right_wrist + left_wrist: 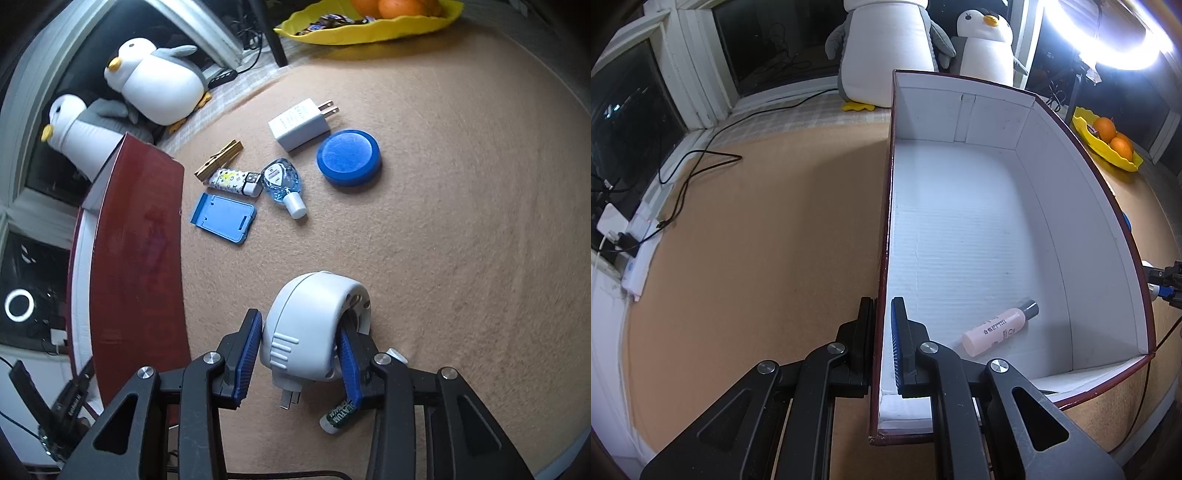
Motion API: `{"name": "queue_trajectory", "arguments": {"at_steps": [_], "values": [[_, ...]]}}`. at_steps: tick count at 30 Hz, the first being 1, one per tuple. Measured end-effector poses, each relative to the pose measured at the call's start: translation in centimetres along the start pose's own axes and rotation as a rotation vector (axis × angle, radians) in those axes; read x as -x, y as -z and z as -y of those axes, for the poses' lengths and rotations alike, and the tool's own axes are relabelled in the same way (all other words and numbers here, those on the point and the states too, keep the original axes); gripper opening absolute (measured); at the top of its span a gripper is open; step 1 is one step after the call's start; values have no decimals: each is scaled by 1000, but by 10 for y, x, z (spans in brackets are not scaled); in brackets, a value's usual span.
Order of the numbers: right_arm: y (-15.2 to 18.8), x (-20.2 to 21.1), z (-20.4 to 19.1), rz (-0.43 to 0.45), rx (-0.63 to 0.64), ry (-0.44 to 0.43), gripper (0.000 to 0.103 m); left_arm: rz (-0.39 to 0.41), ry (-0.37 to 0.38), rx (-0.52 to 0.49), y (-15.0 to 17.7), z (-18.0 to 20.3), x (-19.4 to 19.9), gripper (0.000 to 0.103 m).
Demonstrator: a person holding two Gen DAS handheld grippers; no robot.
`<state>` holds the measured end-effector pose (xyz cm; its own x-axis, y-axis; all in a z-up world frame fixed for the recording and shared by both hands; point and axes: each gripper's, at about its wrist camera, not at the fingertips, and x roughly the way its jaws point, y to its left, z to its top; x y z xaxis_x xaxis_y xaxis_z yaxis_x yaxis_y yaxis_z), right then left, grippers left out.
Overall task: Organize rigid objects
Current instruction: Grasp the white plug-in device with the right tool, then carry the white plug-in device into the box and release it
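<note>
While the box [960, 229] is steadied from one side, a single item is already seen inside it: a pink bottle [997, 326] with a dark cap, lying on its side on the white floor near the close end. In the left wrist view the left gripper [884, 332] is closed onto the near part of the box's left wall, one finger outside and the blue-padded finger inside, so the wall is pinched between them. The box is thereby judged to be held in place for loading.

From the right wrist view the step in hand is judged to be a pick-up. The right gripper [299, 354] is clamped on a white rounded plug-in device [314, 332] — its metal prongs point back toward the camera — with one blue pad against its left flank and the other tucked into the recess on its right. Whether it has left the tan surface [461, 258] cannot be told. The box's dark red outer wall [136, 251] stands just to the left of the device. Farther ahead lie a blue stand [223, 218], a patterned lighter [234, 181], a wooden clothespin [219, 159], a small blue-liquid bottle [282, 184], a white charger [301, 123] and a blue round puck [349, 157]. A small tube [338, 417] lies under the right finger.

Next, the device would need to be lifted above the rim, carried left over the wall and released inside — clear of the pink bottle.
</note>
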<state>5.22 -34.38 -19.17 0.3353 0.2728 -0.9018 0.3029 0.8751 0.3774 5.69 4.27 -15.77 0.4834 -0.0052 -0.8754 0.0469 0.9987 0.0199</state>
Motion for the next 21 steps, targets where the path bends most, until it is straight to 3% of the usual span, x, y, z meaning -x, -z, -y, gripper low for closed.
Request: {"name": "queue_trajectory", "arguments": {"at_steps": [3,6,12,16,21], "values": [[1,2,-4,15,24,19,34,0,-1,3,0,0,0,8],[1,9,-8,37,43,23,26,-1,-2,10,0,-1,-1,8],[1,26,-23,106,125,71,25,0,-7,24,1,0,-2,8],[-1,38,-33,137,142,59,25,2,-10,31,1,0,-2,8],[-3,66,-72,212,260,42,25,3,-16,36,2,1,-1,8]]}}
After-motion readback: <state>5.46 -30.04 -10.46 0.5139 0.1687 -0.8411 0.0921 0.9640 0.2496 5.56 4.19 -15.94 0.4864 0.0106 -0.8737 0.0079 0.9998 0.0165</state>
